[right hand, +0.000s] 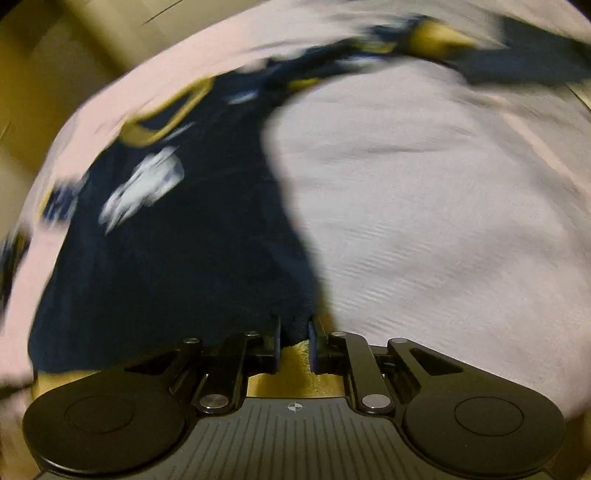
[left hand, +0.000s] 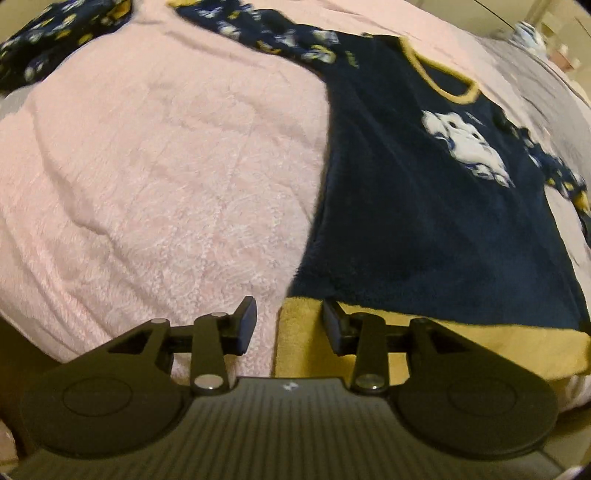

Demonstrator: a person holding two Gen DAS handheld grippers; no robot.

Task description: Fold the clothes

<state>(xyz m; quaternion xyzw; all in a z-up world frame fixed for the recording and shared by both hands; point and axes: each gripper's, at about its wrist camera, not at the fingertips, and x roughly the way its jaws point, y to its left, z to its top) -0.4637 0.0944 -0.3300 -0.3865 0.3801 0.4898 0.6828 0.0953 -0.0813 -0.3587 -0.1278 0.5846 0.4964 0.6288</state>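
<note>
**Tongs at the hem, one corner each**

Left tongs (left hand: 289, 325) stand spread apart at the near-left corner of the top (left hand: 436, 206), the yellow hem (left hand: 480, 343) lying just under the right pad and not yet pinched. Right tongs (right hand: 294, 349) sit at the opposite hem corner with their jaws drawn close, a narrow gap left between them and yellow hem (right hand: 306, 369) showing in that gap; whether they grip the cloth I cannot tell, since the view is smeared by motion.

The top lies flat and face-up on the pink blanket (left hand: 155, 166) of the bed, collar (left hand: 439, 77) at the far end, sleeves spread to the sides.

To do this step well, I judge that each pair should bite the hem right at its corner, through both layers, before any lift. Both corners should then rise together and travel evenly toward the collar, so the fleece folds square and does not drag or twist.

The left view is sharp: it shows the white print (left hand: 465, 147), the patterned sleeve (left hand: 266, 33) and a second patterned garment (left hand: 55, 40) at the far left, apart from the top. The right view shows the top's other edge and the blanket (right hand: 443, 203) beyond it, bare as far as the blur lets me see.
</note>
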